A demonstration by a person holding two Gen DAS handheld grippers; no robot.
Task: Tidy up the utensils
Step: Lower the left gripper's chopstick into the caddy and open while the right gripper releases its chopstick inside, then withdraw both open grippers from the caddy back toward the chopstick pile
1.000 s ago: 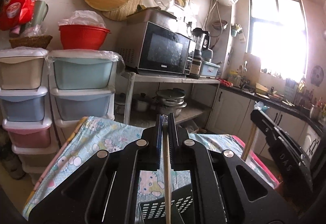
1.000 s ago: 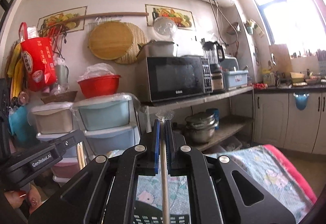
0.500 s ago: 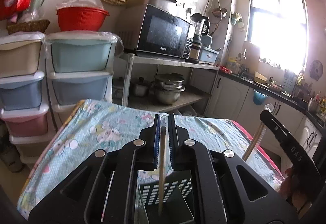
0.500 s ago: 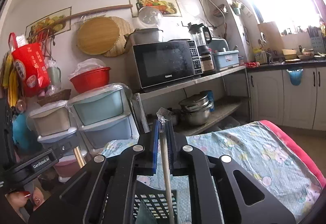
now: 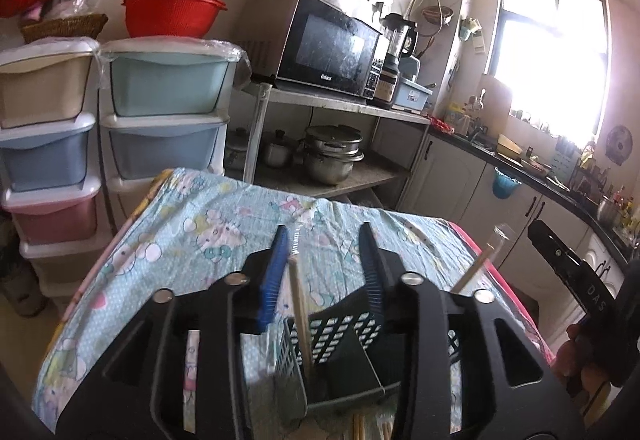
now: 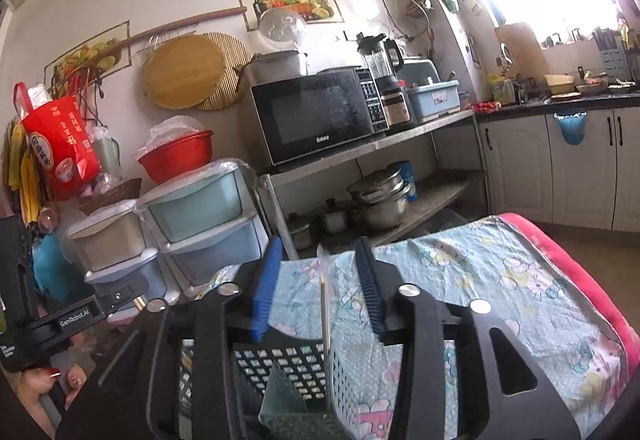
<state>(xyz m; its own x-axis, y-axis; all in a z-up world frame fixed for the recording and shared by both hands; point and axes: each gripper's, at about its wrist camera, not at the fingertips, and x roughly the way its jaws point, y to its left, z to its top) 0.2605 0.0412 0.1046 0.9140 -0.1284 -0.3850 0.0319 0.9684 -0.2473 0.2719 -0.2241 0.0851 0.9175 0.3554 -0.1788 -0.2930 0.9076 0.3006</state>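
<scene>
- The tabletop [image 5: 168,240], under a pale blue cartoon-print cloth with a pink edge, fills the lower part of both wrist views; behind it stand stacked pastel drawer units [image 5: 168,120] and a metal shelf bearing a microwave [image 5: 328,48].
- A dark perforated utensil holder [image 5: 336,344] stands on the cloth directly below both tools, divided inside by a slanted partition.
- The left hand-held gripper [image 5: 324,272] hangs over the holder with its blue-padded jaws opening; a wrapped wooden chopstick [image 5: 298,304] stands between them, close beside the left pad, and whether it touches that pad is unclear. Its lower end is down inside the holder.
- The right hand-held gripper [image 6: 320,284] is likewise above the holder, jaws opening, with a thin chopstick [image 6: 325,316] upright in the gap, clear of both pads, its foot inside a compartment.
- In the left view that second chopstick [image 5: 480,264] leans up out of the holder's right side, its clear wrapper tip showing.
- More chopstick ends [image 5: 360,428] lie at the bottom edge of the left view.
</scene>
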